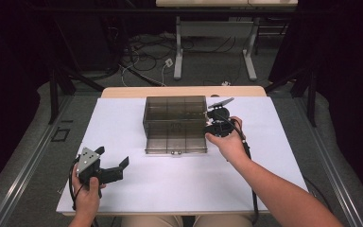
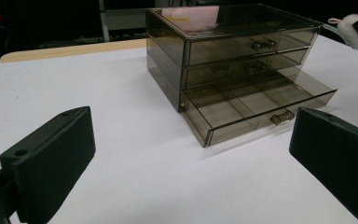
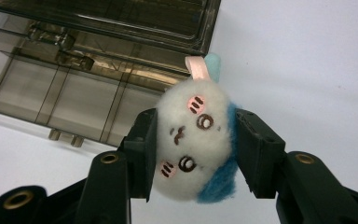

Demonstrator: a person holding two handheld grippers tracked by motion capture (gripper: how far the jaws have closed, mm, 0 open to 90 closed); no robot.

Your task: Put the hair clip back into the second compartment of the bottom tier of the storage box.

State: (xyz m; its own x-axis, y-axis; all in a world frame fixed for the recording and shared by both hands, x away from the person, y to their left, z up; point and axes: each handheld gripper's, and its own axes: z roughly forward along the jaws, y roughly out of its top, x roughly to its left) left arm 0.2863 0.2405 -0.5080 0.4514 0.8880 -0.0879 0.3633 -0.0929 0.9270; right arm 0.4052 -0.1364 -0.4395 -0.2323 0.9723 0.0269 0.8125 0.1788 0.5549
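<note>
The right gripper (image 3: 193, 154) clamps its jaws on a white-and-blue plush toy (image 3: 193, 144) beside the smoky drawer box (image 1: 175, 124), whose bottom drawer (image 2: 256, 109) is pulled out. The left gripper (image 1: 109, 166) rests on the tabletop (image 1: 179, 184), jaws wide apart. No readable writing.

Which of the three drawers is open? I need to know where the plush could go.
The bottom drawer: it is pulled out in front of the smoky cabinet, showing its empty compartments. The two drawers above it sit flush, handles against the front.

I can read no words, brands or numbers anywhere here. My tongs, the drawer box (image 1: 175, 124) and the plush toy (image 3: 196, 140) carry none.
</note>
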